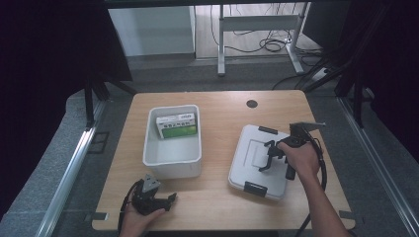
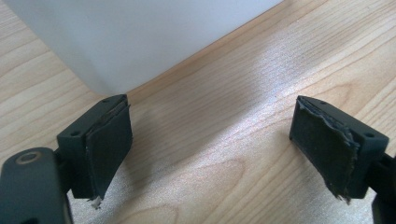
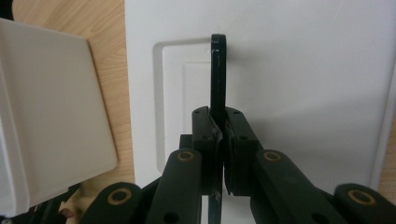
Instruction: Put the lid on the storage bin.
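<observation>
Grip secured: the right gripper point(image 3: 219, 140) has its black jaws clenched on the thin black handle point(image 3: 218, 74) that stands up from the flat white plastic lid point(image 1: 257, 163), and in the high view that lid lies flat on the right half of the wooden table point(image 1: 217, 197), its black clips at the near and far edges. So the catching of the handle looks done, while the lifting and carrying over seem to be left, as does seating the lid on the open white plastic bin point(image 1: 173, 148), which sits to the left of it. Inside the bin lies a green and white carton point(image 1: 176, 125), tucked against the far wall. The left gripper point(image 2: 210, 149) rests near the table's front edge, jaws released and spread with only bare wood between them, the bin's white wall just ahead. Little stands in the way: the path from lid to bin looks open, though the bin's near rim would need clearing.
</observation>
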`<state>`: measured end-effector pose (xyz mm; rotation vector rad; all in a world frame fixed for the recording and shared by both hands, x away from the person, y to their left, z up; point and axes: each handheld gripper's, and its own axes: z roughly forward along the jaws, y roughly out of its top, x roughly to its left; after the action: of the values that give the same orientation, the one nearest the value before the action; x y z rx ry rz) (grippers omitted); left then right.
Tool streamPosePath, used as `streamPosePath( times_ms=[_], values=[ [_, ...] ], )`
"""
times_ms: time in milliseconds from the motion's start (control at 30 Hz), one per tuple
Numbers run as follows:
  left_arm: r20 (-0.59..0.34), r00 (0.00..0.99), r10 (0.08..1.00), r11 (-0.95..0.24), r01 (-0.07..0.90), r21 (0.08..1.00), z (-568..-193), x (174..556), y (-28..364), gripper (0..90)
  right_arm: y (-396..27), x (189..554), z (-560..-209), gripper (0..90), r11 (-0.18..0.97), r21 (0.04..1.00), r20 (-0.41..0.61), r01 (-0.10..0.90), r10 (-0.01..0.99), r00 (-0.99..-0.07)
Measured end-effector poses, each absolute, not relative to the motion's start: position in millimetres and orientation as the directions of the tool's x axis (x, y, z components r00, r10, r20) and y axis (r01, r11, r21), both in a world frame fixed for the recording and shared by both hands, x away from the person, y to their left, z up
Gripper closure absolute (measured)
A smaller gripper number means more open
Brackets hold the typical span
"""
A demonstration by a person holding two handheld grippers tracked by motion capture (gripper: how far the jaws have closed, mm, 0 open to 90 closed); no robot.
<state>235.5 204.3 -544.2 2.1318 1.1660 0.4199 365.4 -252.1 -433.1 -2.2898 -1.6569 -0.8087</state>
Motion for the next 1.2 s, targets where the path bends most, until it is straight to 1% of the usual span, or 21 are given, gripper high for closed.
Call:
streamPosePath(
  times_ms=[167, 567, 900, 1200],
  values=[
    [-0.033, 0.551, 0.834, -0.383, 0.621, 0.684, -544.2, 235.5, 204.3, 13.0, -252.1, 364.1, -422.8, 84.4, -0.333, 0.166, 0.548, 0.928, 0.814, 0.194],
    [-0.034, 0.551, 0.834, -0.382, 0.621, 0.684, -544.2, 235.5, 204.3, 13.0, -250.7, 362.1, -407.0, 84.4, -0.320, 0.193, 0.556, 0.927, 0.814, 0.165],
    [-0.033, 0.549, 0.835, -0.380, 0.621, 0.686, -544.2, 235.3, 204.2, 13.0, -249.0, 360.0, -390.4, 84.4, -0.315, 0.219, 0.582, 0.924, 0.802, 0.135],
    [-0.033, 0.550, 0.834, -0.382, 0.620, 0.686, -544.2, 235.3, 204.3, 13.0, -244.9, 360.0, -378.1, 84.4, -0.296, 0.239, 0.579, 0.925, 0.808, 0.109]
  ],
)
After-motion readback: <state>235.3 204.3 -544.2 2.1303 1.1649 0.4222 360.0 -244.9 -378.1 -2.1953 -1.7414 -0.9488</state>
